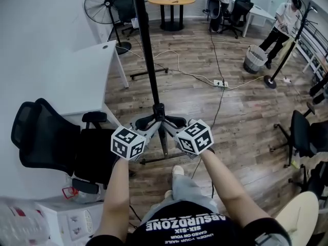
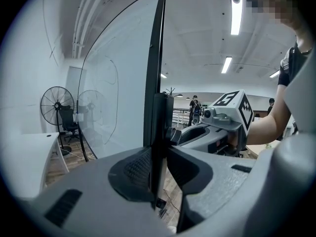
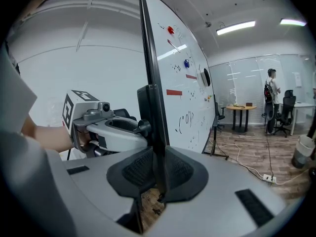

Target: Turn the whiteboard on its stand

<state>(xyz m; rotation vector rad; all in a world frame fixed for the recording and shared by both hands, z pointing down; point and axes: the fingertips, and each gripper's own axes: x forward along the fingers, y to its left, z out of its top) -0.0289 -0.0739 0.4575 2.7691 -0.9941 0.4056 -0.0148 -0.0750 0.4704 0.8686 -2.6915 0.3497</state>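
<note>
The whiteboard (image 1: 146, 45) stands edge-on in front of me, a thin black line running up from its stand (image 1: 163, 147). My left gripper (image 1: 152, 121) and right gripper (image 1: 170, 122) meet at its lower edge from opposite sides. In the left gripper view the board's blank face (image 2: 123, 83) curves away, and the left gripper (image 2: 157, 169) has its pads pressed on the black frame. In the right gripper view the written-on face (image 3: 182, 83) shows magnets and marks. There the right gripper (image 3: 158, 174) is likewise shut on the frame edge.
A white desk (image 1: 77, 81) and a black office chair (image 1: 51, 142) stand close on the left. A floor fan (image 1: 105, 4), a round table (image 1: 171, 1), a power strip with cables (image 1: 220, 83), a bin (image 1: 254, 58) and a person (image 1: 282, 19) lie beyond.
</note>
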